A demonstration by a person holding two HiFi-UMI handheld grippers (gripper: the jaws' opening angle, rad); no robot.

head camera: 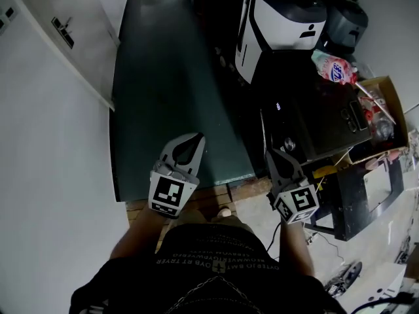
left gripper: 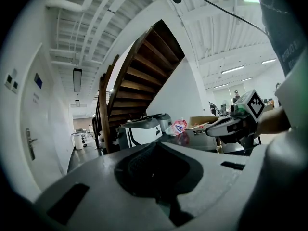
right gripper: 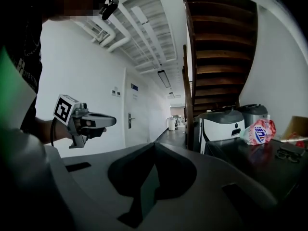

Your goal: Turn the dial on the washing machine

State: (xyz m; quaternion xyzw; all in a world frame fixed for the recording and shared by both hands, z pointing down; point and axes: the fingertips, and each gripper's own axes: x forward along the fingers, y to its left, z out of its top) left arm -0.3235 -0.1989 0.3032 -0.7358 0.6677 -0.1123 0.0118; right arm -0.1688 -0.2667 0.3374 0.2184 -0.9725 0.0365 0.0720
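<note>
left gripper (left gripper: 155, 144) — fingers (left gripper: 96, 177) meet at tips | right gripper (left gripper: 211, 130) at right

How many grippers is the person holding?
2. The left gripper is over the dark floor; the right gripper is by the dark washing machine. No others show.

Site is reading as a workshop-type corridor: wooden staircase (left gripper: 144, 66) climbing overhead, exposed pipes (right gripper: 118, 35) running along the ceiling (left gripper: 86, 28), white walls (head camera: 52, 175) flanking a dark floor (head camera: 170, 77), 2 bulky machines (head camera: 278, 15) standing underneath.
</note>
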